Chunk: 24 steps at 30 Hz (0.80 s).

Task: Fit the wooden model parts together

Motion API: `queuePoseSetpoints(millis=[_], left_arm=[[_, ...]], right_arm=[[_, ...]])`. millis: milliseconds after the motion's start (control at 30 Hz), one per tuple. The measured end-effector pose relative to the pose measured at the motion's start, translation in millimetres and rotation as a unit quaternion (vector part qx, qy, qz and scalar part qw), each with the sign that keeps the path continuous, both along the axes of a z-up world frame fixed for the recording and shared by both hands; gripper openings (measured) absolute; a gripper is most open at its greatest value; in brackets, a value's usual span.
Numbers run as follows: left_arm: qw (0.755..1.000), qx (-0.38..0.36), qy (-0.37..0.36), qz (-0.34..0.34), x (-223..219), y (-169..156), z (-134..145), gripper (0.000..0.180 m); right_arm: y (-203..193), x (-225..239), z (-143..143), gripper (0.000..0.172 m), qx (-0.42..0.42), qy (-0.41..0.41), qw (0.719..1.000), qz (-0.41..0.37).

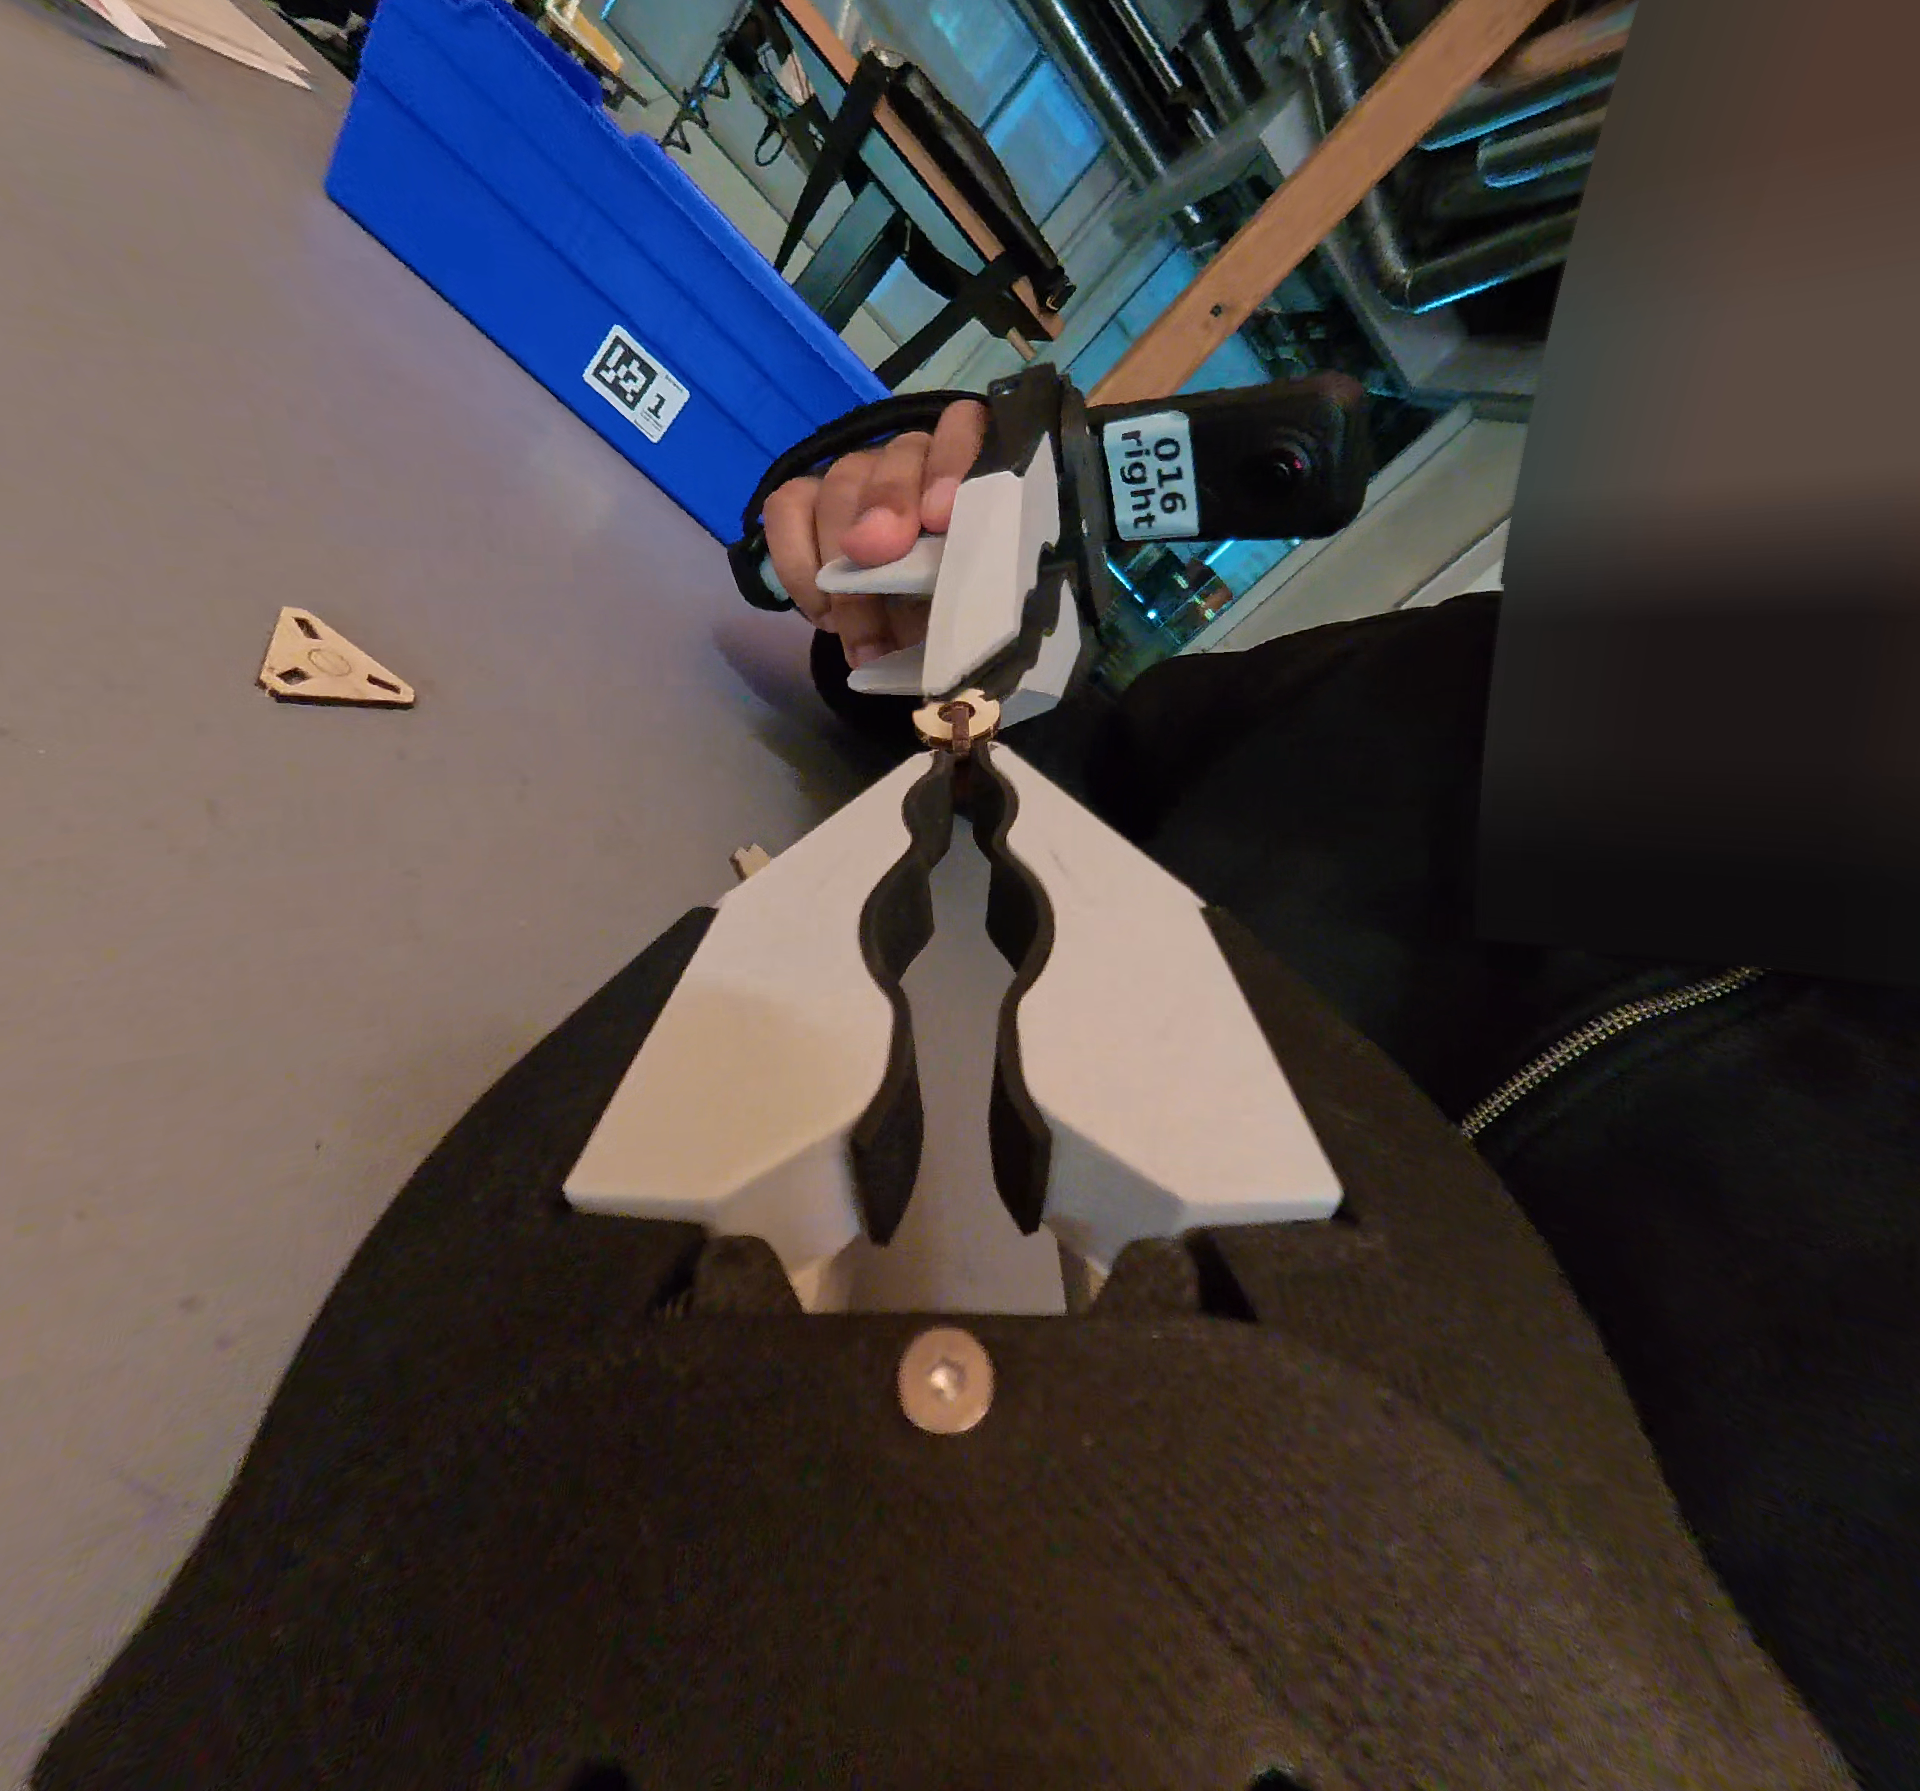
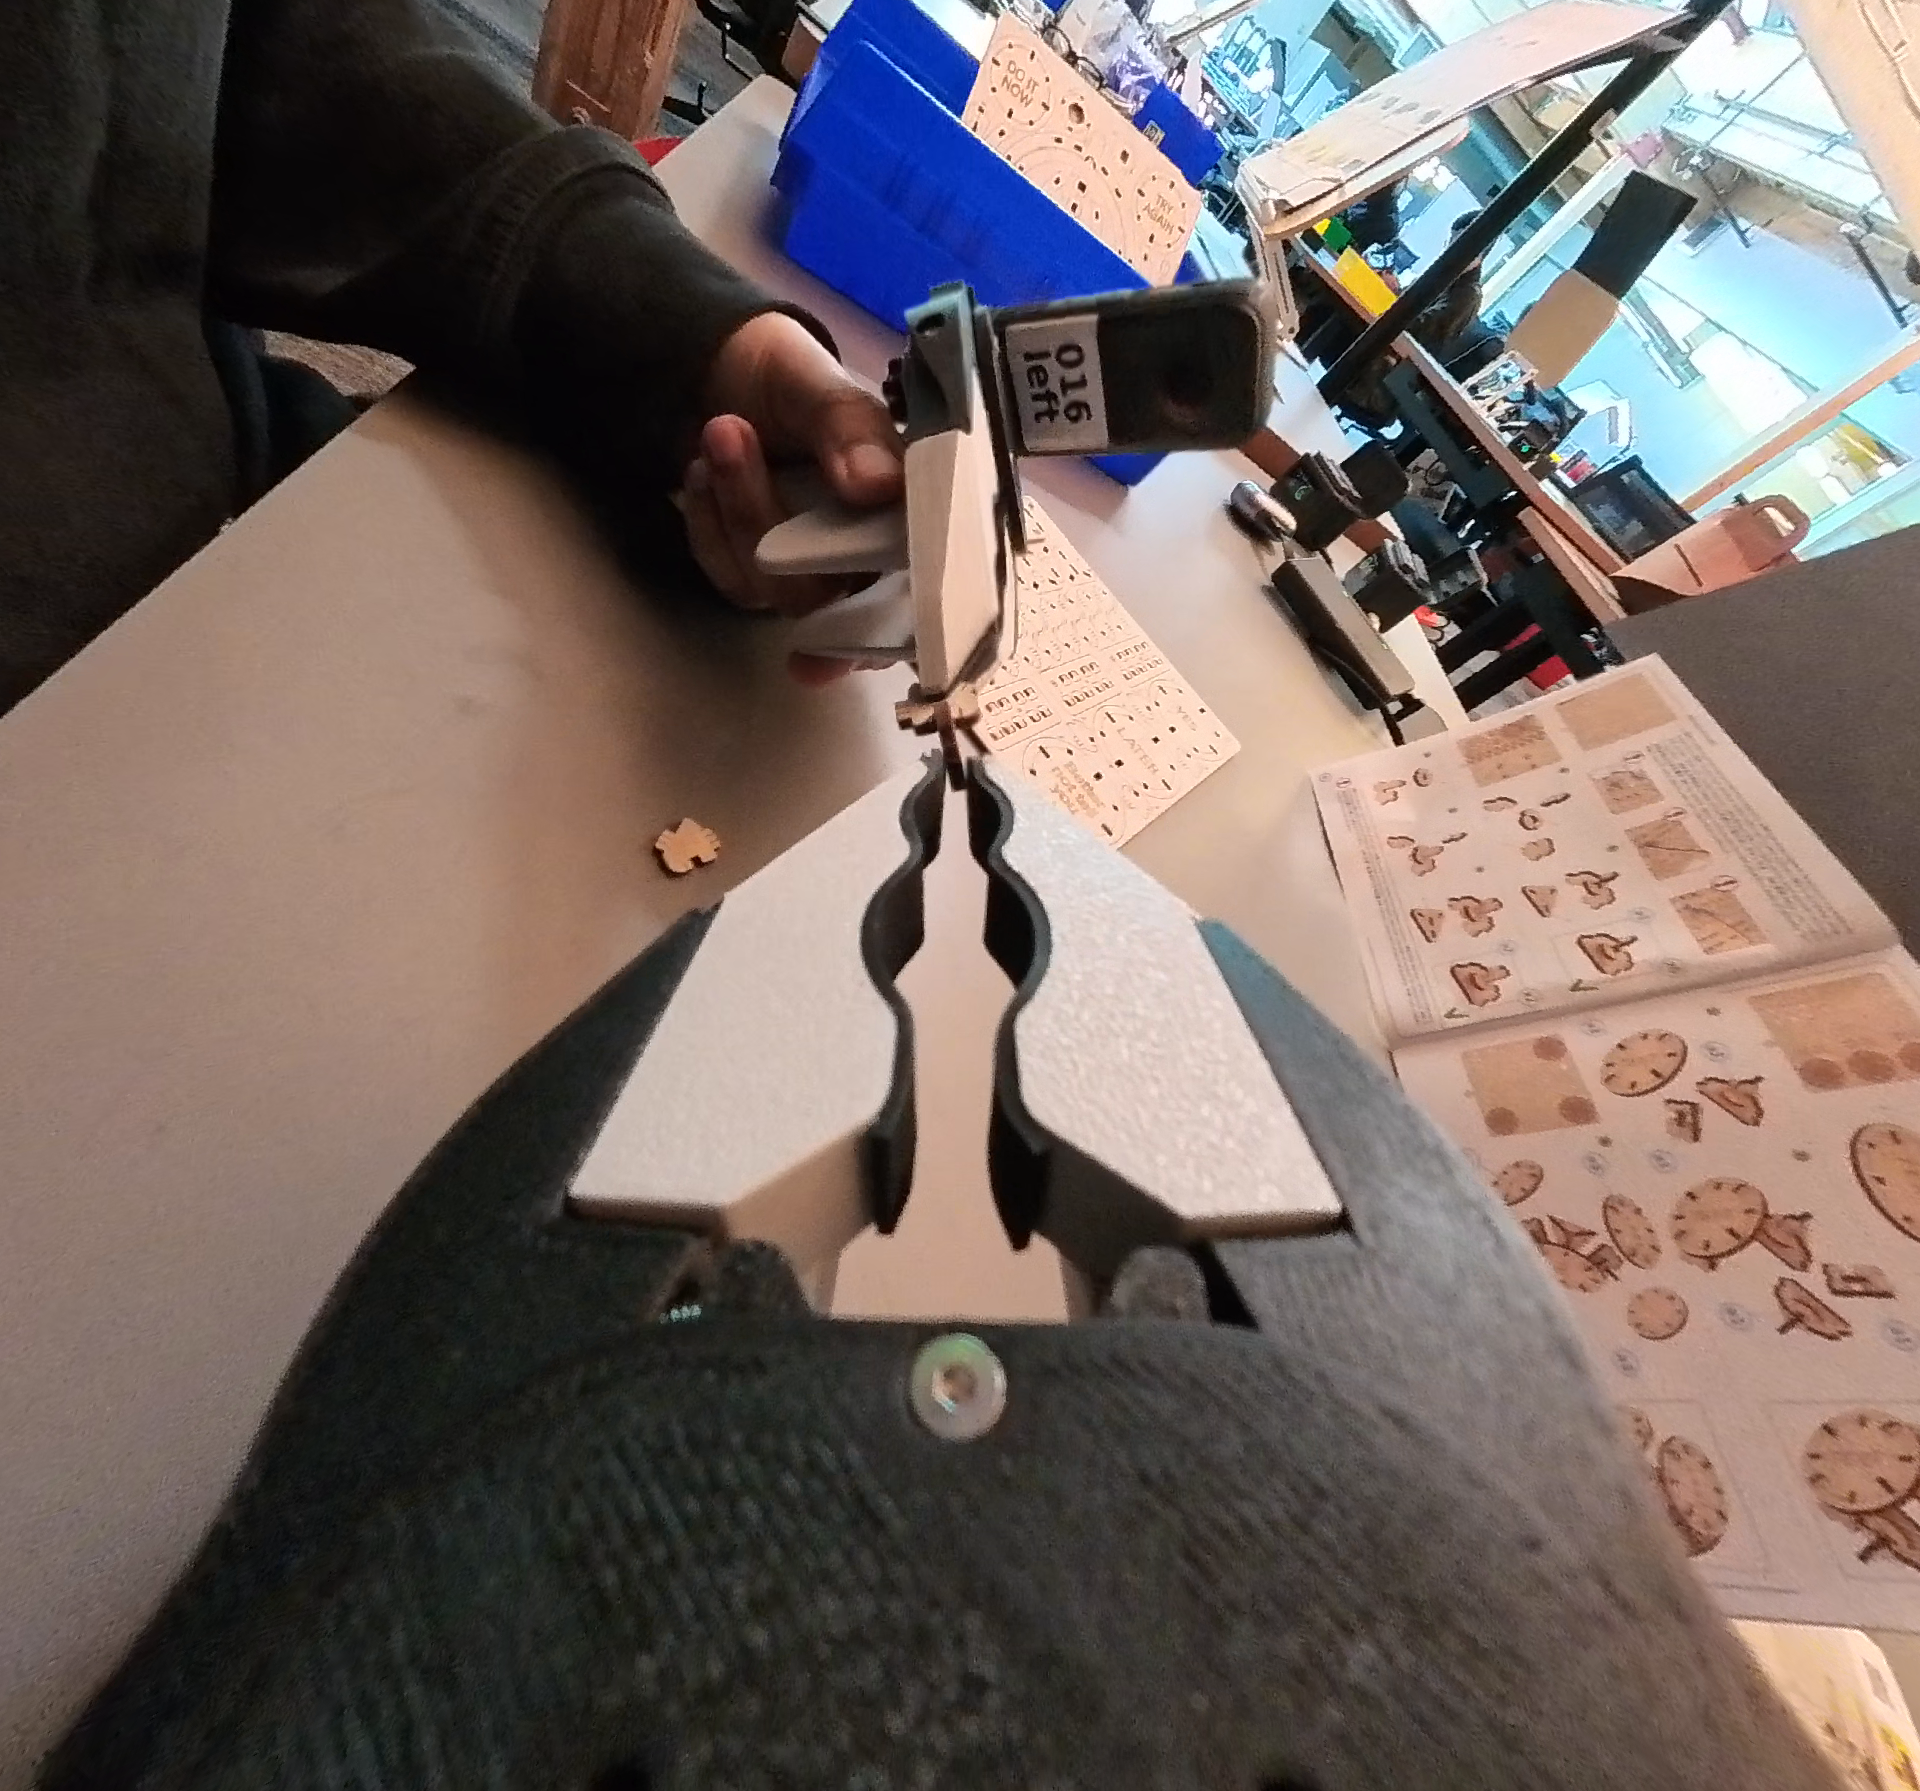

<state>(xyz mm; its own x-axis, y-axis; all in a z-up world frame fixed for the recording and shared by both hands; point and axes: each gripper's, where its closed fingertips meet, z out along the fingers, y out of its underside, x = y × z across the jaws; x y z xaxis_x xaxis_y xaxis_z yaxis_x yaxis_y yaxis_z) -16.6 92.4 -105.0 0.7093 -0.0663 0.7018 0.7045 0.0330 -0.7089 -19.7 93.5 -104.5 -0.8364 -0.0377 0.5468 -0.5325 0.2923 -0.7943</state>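
A: Small wooden ring [image 1: 957, 721] on a thin wooden peg [image 1: 963, 742], above the table [image 1: 260, 453]?

B: Yes. Left gripper [image 1: 961, 754] pinches the peg; right gripper [image 2: 957, 773] clamps the ring edge-on. Triangular wooden piece [image 1: 330, 663] at nine o'clock, blue bin [image 1: 540, 214] at eleven.

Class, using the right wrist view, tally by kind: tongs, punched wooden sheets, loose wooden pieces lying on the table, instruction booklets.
Tongs: 2 (right tongs, left tongs)
Punched wooden sheets: 2 (sheet in the blue bin, sheet on the table)
Loose wooden pieces on the table: 1
Instruction booklets: 1
Total: 6
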Motion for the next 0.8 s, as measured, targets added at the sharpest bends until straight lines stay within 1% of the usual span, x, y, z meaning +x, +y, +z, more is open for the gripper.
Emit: queuePoseSetpoints(millis=[300,500,600,800], left_arm=[[1.0,-0.001,-0.023,-0.013,2,0,-2,0.001],[0.999,-0.021,-0.025,-0.014,2,3,-8,0.001],[0.999,-0.035,-0.02,-0.001,0,4,-12,0.001],[0.999,-0.033,-0.018,-0.004,1,5,-11,0.001]], right_arm=[[1,5,-3,0.0,0.017,0.016,1.0,0.001],[3,7,-10,0.0,0.034,0.055,0.998,-0.018],[5,5,-13,0.0,0.043,0.067,0.996,-0.027],[6,6,-13,0.0,0.029,0.053,0.998,-0.024]])
